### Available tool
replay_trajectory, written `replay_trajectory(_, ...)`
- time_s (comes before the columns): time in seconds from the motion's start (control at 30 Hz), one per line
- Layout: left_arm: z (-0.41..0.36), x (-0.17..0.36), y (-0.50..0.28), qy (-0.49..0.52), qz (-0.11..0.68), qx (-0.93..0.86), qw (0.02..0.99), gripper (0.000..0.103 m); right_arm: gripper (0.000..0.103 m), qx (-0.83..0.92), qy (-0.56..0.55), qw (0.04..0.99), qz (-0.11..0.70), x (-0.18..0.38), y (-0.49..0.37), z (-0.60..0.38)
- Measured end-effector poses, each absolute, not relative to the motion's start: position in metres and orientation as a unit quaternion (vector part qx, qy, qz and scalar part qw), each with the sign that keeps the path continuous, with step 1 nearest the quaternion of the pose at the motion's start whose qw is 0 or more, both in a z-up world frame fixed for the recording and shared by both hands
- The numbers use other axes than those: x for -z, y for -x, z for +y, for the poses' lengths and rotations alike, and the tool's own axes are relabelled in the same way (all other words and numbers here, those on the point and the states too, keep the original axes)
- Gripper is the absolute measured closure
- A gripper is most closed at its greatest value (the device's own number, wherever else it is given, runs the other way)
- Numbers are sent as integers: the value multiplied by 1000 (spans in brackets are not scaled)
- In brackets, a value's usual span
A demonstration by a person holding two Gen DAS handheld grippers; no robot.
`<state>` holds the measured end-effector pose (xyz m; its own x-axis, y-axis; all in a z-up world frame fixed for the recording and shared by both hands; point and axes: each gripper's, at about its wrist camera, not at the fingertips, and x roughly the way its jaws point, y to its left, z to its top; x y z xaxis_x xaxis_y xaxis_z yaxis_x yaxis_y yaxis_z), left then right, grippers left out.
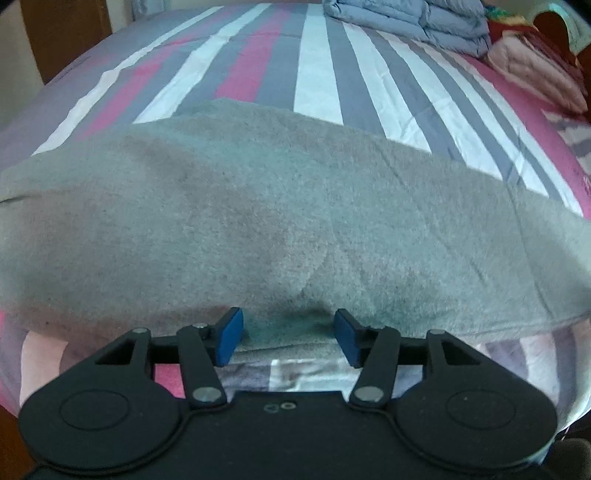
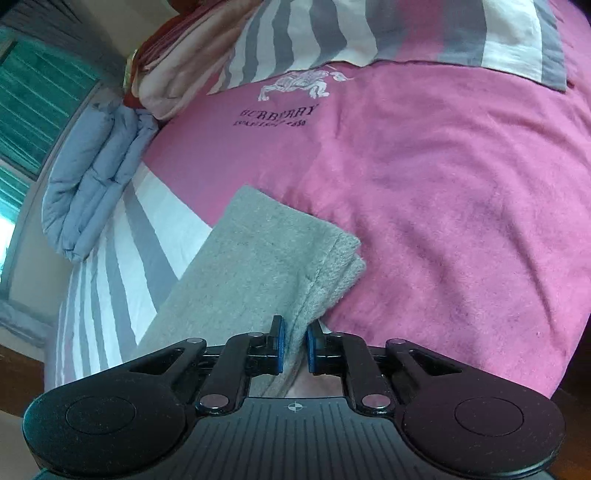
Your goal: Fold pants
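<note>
The grey pants (image 1: 280, 206) are spread flat across the striped bedsheet (image 1: 317, 66), occupying the full width of the left wrist view. The near edge of the garment is located directly at the left gripper (image 1: 288, 338). The fingers of this gripper are held wide apart, with the blue pads (image 1: 229, 336) positioned on either side of a slightly bunched section of the pants edge. The fabric lies in the gap between the pads and is not pinched by them.

In the right wrist view, a narrow end of the pants (image 2: 258, 258) is seen extending away from the right gripper (image 2: 294, 345) over the pink section of the bedding (image 2: 461, 221). Two layers are visible at the far corner of this end, one stacked on the other. The fingers of the right gripper are brought close together and a fold of the grey fabric is clamped between the blue pads (image 2: 280, 345). The cloth is gathered into a ridge where it enters the jaws.

A folded blue-grey quilt (image 2: 96, 184) is placed on the bed well apart from the pants; the same quilt (image 1: 410, 18) is seen at the far edge of the bed in the left wrist view. A folded pink blanket (image 1: 535, 70) is stacked just beside it. An embroidered logo with lettering (image 2: 291, 99) is printed on the pink bedding, beyond the end of the pants. A window (image 2: 33, 107) is visible at the left of the right wrist view.
</note>
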<state>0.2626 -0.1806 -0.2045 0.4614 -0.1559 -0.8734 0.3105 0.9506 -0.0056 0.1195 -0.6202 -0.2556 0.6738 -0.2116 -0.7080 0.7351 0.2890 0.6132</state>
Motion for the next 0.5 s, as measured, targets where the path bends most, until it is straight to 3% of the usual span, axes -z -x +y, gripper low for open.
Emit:
replay_trajectory(0.3, -226, 175, -251, -79, 475, 194, 855, 58, 87, 301, -535, 749, 247, 257, -111, -624)
replay_trajectory(0.5, -272, 199, -249, -98, 488, 218, 839, 58, 86, 300, -524, 758, 247, 253, -116, -624)
